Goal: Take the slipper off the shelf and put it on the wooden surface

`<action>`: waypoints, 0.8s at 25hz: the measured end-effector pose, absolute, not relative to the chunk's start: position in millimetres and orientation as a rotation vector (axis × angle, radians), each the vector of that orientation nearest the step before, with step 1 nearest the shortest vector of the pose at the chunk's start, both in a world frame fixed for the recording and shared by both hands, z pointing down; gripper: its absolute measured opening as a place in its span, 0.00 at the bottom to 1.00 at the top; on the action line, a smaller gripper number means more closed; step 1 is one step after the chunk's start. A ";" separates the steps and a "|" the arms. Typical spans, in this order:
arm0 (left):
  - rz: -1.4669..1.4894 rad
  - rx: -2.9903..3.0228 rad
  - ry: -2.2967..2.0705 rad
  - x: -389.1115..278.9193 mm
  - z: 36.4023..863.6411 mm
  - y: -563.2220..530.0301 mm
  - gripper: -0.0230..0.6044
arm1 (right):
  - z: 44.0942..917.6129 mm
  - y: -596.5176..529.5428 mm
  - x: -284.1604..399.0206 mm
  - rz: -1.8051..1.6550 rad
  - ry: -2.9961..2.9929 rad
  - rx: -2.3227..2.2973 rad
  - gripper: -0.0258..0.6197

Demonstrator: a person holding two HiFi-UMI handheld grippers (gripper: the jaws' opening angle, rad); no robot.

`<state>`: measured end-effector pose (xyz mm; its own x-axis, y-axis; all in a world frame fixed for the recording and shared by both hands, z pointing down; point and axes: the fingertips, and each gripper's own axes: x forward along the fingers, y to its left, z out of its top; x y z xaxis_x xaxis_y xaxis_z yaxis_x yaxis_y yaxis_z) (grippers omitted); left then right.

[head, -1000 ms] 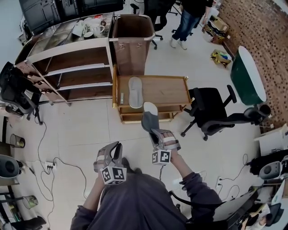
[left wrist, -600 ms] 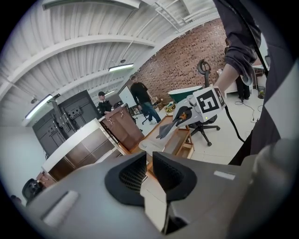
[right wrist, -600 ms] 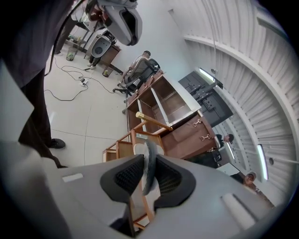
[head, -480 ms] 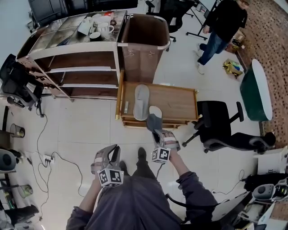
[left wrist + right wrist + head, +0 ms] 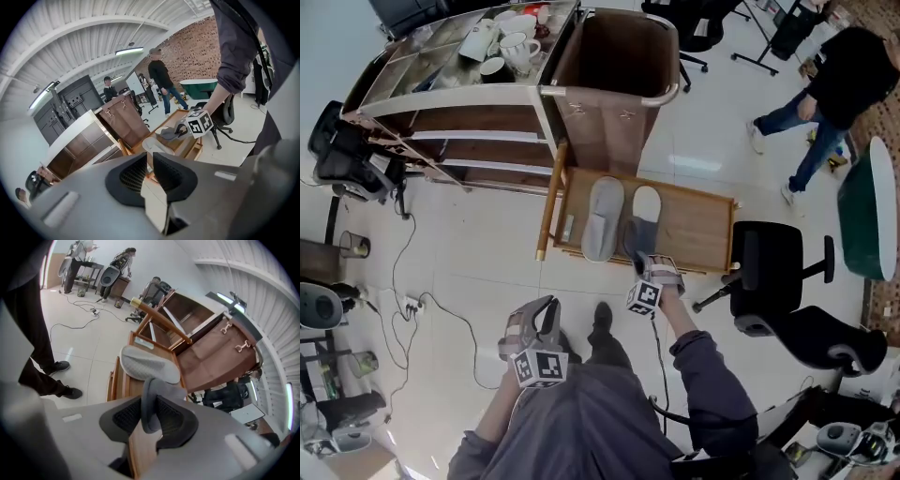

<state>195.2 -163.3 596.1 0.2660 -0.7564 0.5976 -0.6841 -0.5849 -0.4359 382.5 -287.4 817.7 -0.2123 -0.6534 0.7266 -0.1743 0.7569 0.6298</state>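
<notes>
A wooden cart top [image 5: 701,228] carries two slippers side by side. The grey one [image 5: 603,218] lies to the left. The second slipper [image 5: 646,210], white inside, rests next to it with its heel end toward me. My right gripper [image 5: 639,260] has that slipper's grey strap [image 5: 152,397] between its pads [image 5: 125,416], which still touch it while the jaws are opening. The other slipper [image 5: 150,364] lies just beyond. My left gripper [image 5: 536,323] hangs low over the floor by my body, its jaws nearly together and empty [image 5: 151,166].
A wooden shelf unit [image 5: 450,141] with mugs [image 5: 511,42] on top stands at the left behind the cart. A tall brown bin [image 5: 619,66] is behind it. A black office chair [image 5: 778,281] is right of the cart. A person [image 5: 834,84] walks at the far right. Cables [image 5: 403,309] trail on the floor.
My right gripper carried the slipper forward from in front of the cart onto its top, beside the other slipper. The view moved closer. The left gripper stayed as it was.
</notes>
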 end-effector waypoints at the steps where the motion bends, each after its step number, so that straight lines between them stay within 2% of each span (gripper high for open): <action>1: -1.239 -2.423 1.388 196.6 598.3 -163.8 0.13 | 827.8 -290.8 387.3 -0.472 -1.761 0.627 0.19; 6: -1.267 -2.416 1.429 191.3 605.8 -161.7 0.13 | 848.9 -292.3 388.4 -0.344 -1.794 0.581 0.27; 12: -1.255 -2.458 1.431 189.5 613.6 -130.1 0.13 | 841.2 -269.0 395.7 -0.137 -1.827 0.669 0.47; 20: -1.161 -2.476 1.363 178.9 611.5 -55.4 0.13 | 773.1 -206.4 389.4 -0.212 -1.809 0.886 0.48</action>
